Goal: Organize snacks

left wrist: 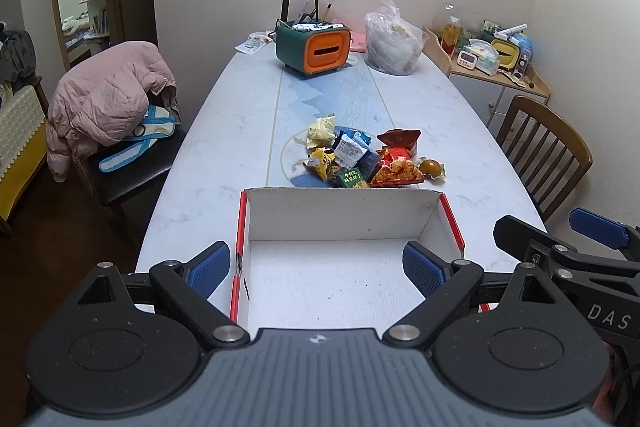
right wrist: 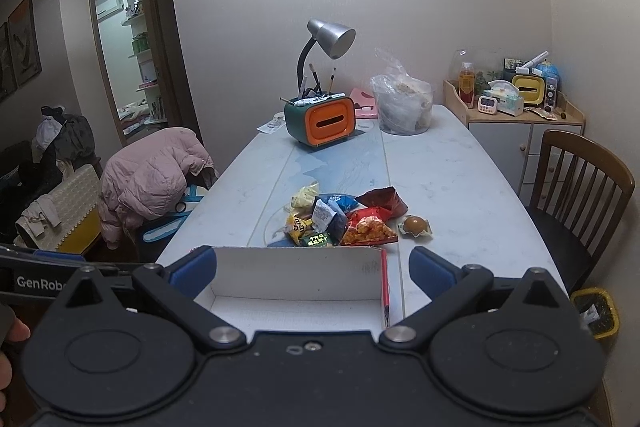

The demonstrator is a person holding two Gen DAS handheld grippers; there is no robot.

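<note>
A pile of snack packets [left wrist: 356, 157] lies on the marble table just beyond an open white box with red edges [left wrist: 340, 215]; the box is empty. A wrapped brown egg [left wrist: 431, 167] lies at the pile's right. My left gripper [left wrist: 318, 269] is open and empty, hovering over the near part of the box. The right gripper [left wrist: 560, 231] shows at the right edge of the left wrist view. In the right wrist view my right gripper [right wrist: 312, 273] is open and empty above the box [right wrist: 296, 267], with the snack pile [right wrist: 340, 215] and egg [right wrist: 415, 225] beyond.
A green and orange tissue box with a desk lamp [left wrist: 316, 51] and a clear plastic bag [left wrist: 394, 41] stand at the table's far end. A chair with a pink jacket [left wrist: 108, 99] is left. A wooden chair [left wrist: 544, 151] is right. A yellow bin [right wrist: 596, 311] sits on the floor.
</note>
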